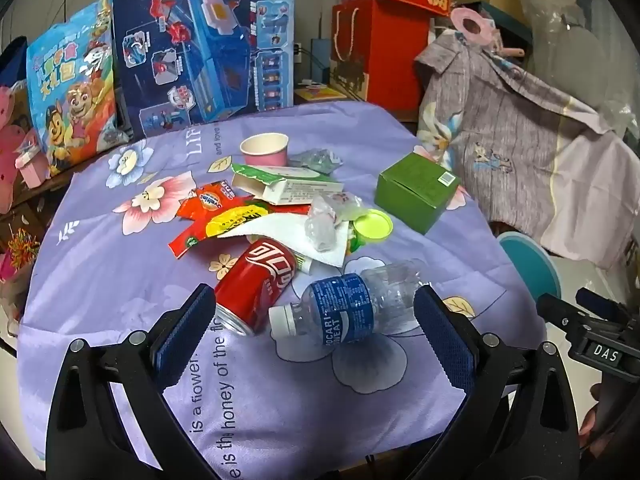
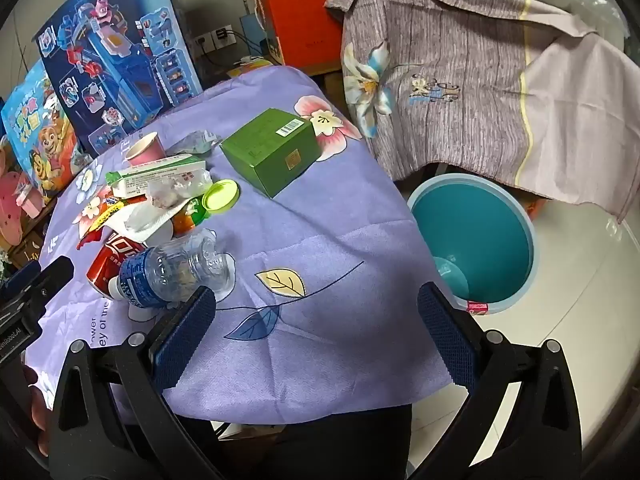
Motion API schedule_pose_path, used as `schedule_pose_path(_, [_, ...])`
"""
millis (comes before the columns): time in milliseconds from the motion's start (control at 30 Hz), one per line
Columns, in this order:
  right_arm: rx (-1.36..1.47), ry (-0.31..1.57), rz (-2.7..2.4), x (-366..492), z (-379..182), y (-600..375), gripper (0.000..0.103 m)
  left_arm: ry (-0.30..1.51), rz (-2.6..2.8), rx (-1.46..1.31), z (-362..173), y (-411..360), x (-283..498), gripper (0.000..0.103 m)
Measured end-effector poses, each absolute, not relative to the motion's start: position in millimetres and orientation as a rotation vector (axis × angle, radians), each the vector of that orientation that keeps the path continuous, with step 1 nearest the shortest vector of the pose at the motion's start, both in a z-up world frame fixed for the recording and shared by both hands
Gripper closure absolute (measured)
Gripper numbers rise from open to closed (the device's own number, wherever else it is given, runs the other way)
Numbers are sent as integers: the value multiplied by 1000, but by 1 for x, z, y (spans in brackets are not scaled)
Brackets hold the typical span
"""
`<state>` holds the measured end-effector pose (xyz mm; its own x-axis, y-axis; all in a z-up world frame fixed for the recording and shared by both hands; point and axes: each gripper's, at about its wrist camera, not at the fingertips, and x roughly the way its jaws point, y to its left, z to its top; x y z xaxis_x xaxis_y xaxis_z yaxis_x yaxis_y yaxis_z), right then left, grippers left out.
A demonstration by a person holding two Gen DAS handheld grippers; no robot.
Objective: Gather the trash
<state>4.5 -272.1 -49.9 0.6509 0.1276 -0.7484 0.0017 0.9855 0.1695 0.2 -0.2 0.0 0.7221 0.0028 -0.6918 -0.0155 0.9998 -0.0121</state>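
Clear plastic bottle (image 1: pixel 352 304) lies nearest; left gripper (image 1: pixel 316 328), jaws apart like right gripper (image 2: pixel 320 328), should straddle its labelled middle.

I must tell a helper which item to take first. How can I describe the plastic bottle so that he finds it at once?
On the purple flowered tablecloth, look at the near edge of the trash pile. The clear bottle lies on its side beside the red can; only it has a blue label and white cap.

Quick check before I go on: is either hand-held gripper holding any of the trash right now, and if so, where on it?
Nothing is held. The left hand-held gripper stands open above the can and bottle; the right hand-held gripper is open over bare tablecloth.
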Motion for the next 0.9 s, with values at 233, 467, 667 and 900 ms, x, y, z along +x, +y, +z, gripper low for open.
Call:
schedule_pose_path(233, [159, 862, 71, 5, -51, -273, 6, 763, 17, -9, 0, -1, 0, 4])
schedule_pose_path(467, [157, 861, 72, 3, -45, -271, 6, 770, 16, -15, -7, -1, 0, 4])
schedule_pose_path(667, [154, 855, 68, 4, -45, -274, 6, 771, 16, -20, -7, 3, 2, 4])
schedule_pose_path(900, [156, 856, 59, 6, -42, -278, 6, 778, 27, -31, -4, 10, 5, 4])
